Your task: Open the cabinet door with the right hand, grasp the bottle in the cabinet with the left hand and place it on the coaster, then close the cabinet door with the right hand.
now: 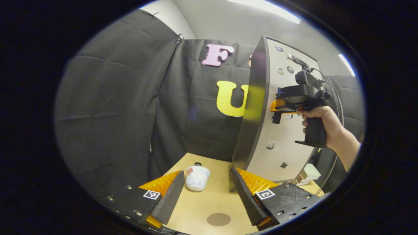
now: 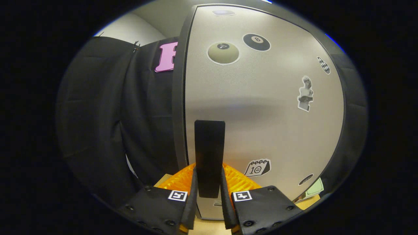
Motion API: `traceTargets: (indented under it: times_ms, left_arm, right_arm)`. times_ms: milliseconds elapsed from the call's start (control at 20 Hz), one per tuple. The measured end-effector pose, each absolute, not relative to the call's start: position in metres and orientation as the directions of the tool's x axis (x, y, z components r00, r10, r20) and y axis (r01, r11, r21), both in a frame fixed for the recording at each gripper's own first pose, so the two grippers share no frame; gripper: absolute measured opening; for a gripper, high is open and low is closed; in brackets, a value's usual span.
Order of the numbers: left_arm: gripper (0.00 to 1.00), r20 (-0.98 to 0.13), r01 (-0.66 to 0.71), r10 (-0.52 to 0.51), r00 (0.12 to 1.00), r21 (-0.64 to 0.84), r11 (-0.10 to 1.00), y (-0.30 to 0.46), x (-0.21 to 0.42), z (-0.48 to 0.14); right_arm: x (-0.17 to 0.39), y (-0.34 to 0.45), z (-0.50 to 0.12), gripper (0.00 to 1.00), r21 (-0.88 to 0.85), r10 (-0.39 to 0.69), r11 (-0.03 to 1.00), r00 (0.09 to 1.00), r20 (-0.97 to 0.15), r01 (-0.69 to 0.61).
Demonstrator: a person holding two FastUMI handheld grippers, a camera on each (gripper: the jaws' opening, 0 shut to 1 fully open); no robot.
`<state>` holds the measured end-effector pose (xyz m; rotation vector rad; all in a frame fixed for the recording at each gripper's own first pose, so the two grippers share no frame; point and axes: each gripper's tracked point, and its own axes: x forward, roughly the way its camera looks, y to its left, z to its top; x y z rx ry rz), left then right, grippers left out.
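A tall cabinet (image 1: 253, 107) with a dark side and a silver, stickered door (image 2: 261, 107) stands on the wooden table (image 1: 202, 202). The door lies against the cabinet body and hides the inside. My right gripper (image 2: 209, 170) is shut on the door's black vertical handle (image 2: 209, 143). In the left gripper view a hand (image 1: 321, 122) holds that right gripper (image 1: 277, 106) against the door front. My left gripper (image 1: 207, 173) hangs open low over the table, left of the cabinet. A round brown coaster (image 1: 218, 219) lies on the table between its fingers, near the front.
A white soft lump with a small red tag (image 1: 197, 178) sits on the table just beyond the left finger. A small dark hole (image 1: 198, 164) is behind it. Stacked papers (image 1: 308, 173) lie by the cabinet's right foot. Black cloth walls close the back and left.
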<state>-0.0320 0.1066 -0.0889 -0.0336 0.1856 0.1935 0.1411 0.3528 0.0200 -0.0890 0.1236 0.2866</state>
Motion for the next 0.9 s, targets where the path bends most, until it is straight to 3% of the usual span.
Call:
traceTargets:
  times_ms: [400,450,550,900]
  left_arm:
    - [0.88,-0.185,-0.186,0.186,0.965,0.018,0.982,0.102,-0.045,-0.083]
    - [0.88,-0.182,-0.187,0.185,0.966,0.011,0.982,0.101,-0.048,-0.083]
    - [0.88,-0.183,-0.185,0.182,0.966,0.002,0.983,0.099,-0.050,-0.082]
    - [0.88,-0.177,-0.173,0.177,0.968,0.038,0.984,0.090,-0.058,-0.076]
  right_arm:
    - [0.141,0.354,0.019,0.29,-0.082,0.294,0.948,0.946,-0.135,-0.306]
    - [0.143,0.355,0.020,0.22,-0.082,0.304,0.945,0.944,-0.128,-0.315]
    - [0.138,0.353,0.020,0.17,-0.084,0.320,0.939,0.937,-0.140,-0.333]
    - [0.122,0.350,0.019,0.17,-0.088,0.390,0.911,0.911,-0.132,-0.403]
